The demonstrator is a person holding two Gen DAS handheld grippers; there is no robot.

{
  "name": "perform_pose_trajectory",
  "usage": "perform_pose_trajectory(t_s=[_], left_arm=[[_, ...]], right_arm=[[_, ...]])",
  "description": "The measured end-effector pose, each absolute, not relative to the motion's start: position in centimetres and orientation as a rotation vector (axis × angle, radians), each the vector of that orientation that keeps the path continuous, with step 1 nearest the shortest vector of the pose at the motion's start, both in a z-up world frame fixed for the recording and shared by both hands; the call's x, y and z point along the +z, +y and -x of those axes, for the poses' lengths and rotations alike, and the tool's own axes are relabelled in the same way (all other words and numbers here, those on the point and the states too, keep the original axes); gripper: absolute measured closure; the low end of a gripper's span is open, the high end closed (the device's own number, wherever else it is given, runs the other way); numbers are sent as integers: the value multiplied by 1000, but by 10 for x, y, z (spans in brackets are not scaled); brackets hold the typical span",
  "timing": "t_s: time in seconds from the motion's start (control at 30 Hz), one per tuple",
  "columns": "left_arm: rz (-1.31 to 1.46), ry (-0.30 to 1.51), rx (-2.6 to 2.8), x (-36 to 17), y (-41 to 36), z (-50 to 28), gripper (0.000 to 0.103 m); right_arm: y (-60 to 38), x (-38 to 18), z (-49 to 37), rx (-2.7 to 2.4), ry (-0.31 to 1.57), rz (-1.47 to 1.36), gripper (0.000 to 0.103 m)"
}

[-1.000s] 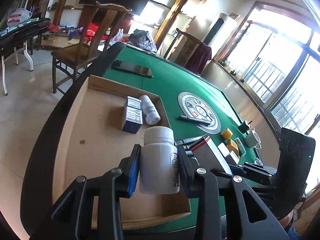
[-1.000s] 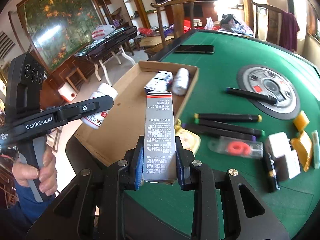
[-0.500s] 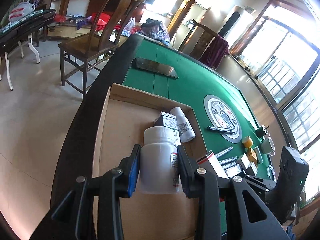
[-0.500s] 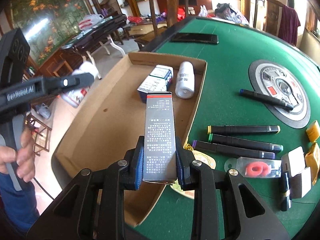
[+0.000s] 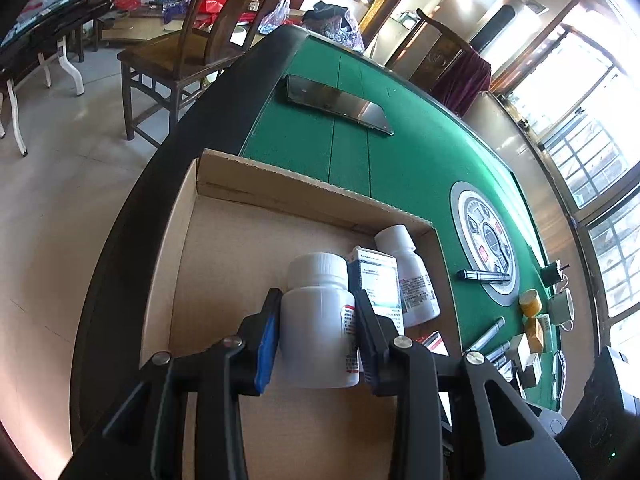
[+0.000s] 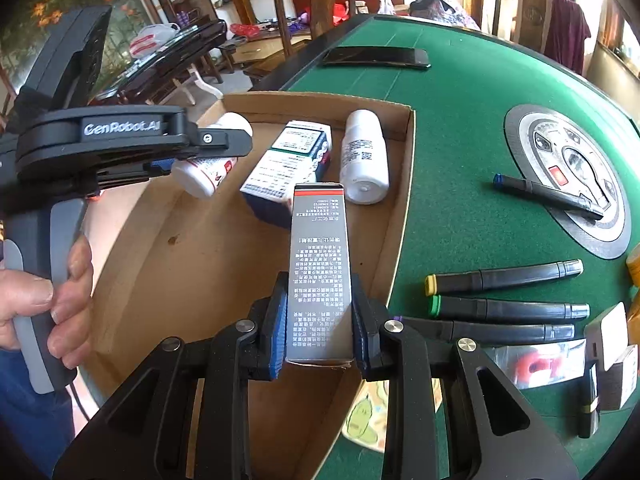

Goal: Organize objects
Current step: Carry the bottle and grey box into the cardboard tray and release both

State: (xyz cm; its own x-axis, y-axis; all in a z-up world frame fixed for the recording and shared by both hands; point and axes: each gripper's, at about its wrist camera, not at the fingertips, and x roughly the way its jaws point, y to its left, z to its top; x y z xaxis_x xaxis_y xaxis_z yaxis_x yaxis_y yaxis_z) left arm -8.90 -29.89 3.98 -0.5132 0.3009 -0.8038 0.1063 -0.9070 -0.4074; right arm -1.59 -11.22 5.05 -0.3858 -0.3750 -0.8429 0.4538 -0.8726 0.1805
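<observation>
My left gripper (image 5: 316, 344) is shut on a white pill bottle (image 5: 316, 320) and holds it over the shallow cardboard tray (image 5: 256, 176). In the right wrist view that same white pill bottle (image 6: 208, 168) hangs above the tray's left side. My right gripper (image 6: 319, 320) is shut on a tall grey carton (image 6: 319, 272), over the cardboard tray (image 6: 404, 200) near its right wall. In the tray lie a blue-and-white medicine box (image 6: 288, 168) and a second white bottle (image 6: 364, 160) on its side.
On the green felt table (image 6: 460, 128) lie several black markers (image 6: 504, 304), a pen (image 6: 544, 196) on a round control panel (image 6: 568, 168), a dark phone (image 6: 376, 58) and small packets (image 6: 608, 344) at the right. Wooden chairs (image 5: 176, 56) stand past the table edge.
Both grippers have moved down and further over the tray, each keeping its grip. The left one with the bottle now sits close beside the medicine box.
</observation>
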Motion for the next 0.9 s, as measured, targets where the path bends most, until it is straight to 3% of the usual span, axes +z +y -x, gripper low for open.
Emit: perform_pose_trajectory(t_s=[0.6, 0.9], left_arm=[[1482, -660, 2558, 27, -300, 99, 67], [1436, -676, 2578, 40, -301, 85, 55]], right_arm=[[-132, 39, 32, -2313, 226, -1344, 76], [-121, 50, 22, -2327, 207, -1323, 75]])
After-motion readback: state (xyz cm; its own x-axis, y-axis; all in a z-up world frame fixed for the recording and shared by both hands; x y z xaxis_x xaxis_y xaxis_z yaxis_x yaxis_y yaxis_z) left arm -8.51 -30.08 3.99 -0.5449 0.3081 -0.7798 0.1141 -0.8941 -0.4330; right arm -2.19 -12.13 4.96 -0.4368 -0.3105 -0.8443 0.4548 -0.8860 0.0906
